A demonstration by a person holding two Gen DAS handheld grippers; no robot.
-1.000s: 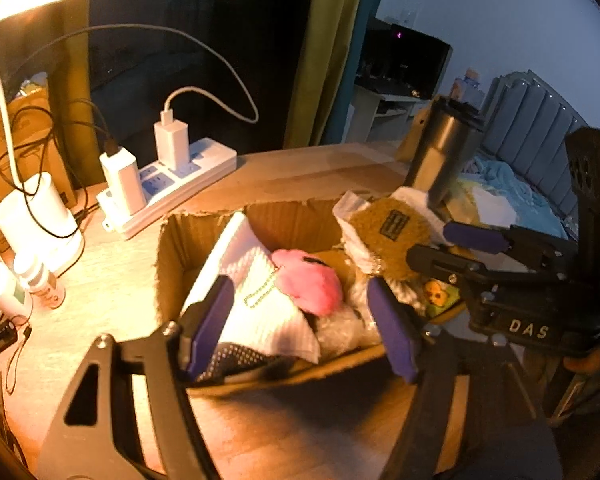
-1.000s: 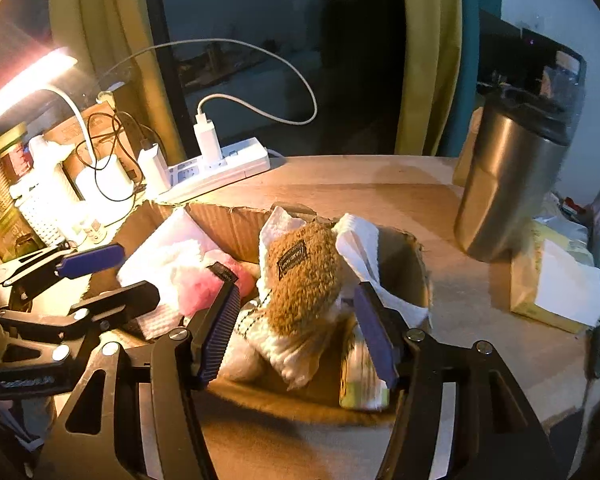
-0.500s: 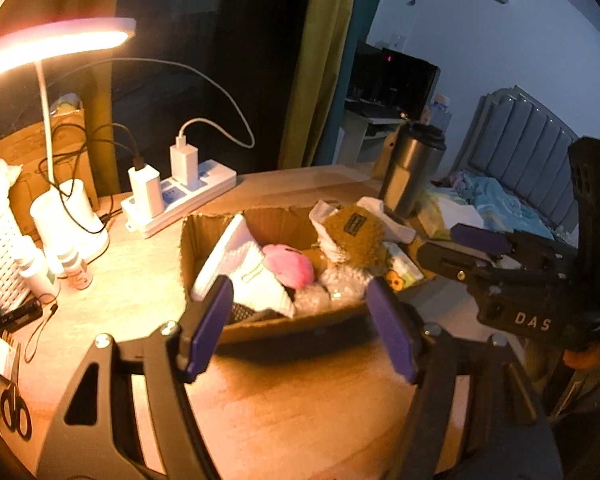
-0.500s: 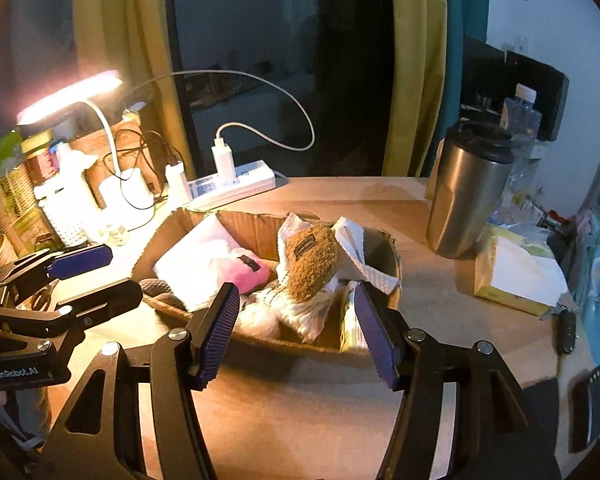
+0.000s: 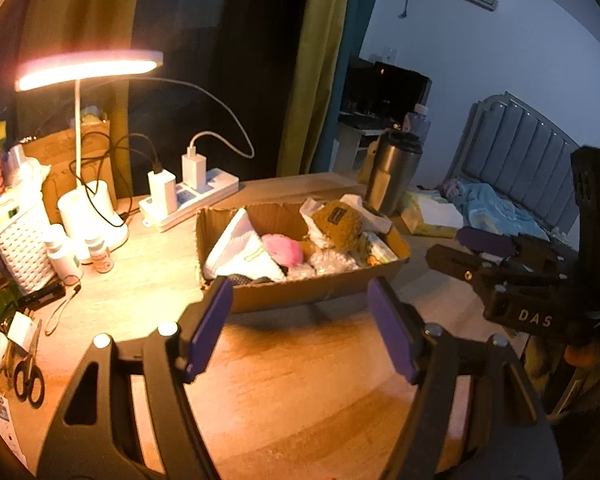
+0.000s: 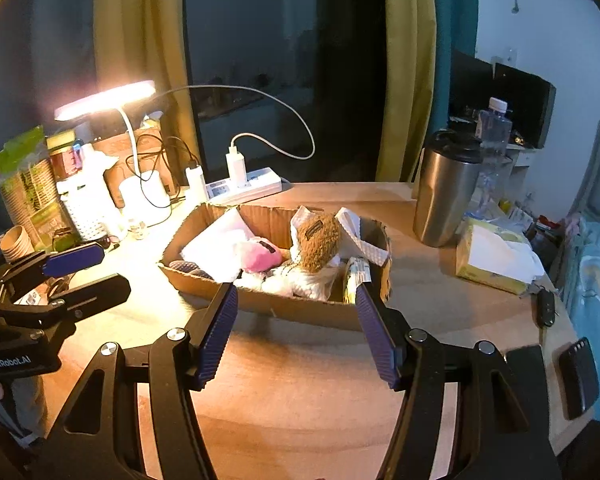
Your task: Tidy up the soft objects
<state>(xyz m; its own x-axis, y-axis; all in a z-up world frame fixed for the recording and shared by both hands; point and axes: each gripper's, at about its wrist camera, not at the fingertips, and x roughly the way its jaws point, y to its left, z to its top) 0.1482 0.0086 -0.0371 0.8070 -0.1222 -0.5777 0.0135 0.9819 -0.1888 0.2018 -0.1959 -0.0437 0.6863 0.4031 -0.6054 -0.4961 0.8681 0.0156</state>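
Nearest, the left gripper [image 5: 300, 320] and right gripper [image 6: 296, 326] both gape wide over bare wooden desk [image 6: 300, 392], holding nothing. Beyond, at 12 o'clock, the cardboard box [image 6: 300, 308] holds a pink plush [image 6: 260, 258], brown plush toy [image 6: 320, 242] and white cloth [image 5: 240, 246]. A steel tumbler [image 6: 444, 196] stands at 2 o'clock; the lit desk lamp [image 5: 88, 68] at 10.

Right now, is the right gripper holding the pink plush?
No, the right gripper is open and empty above the table, while the pink plush lies in the cardboard box.
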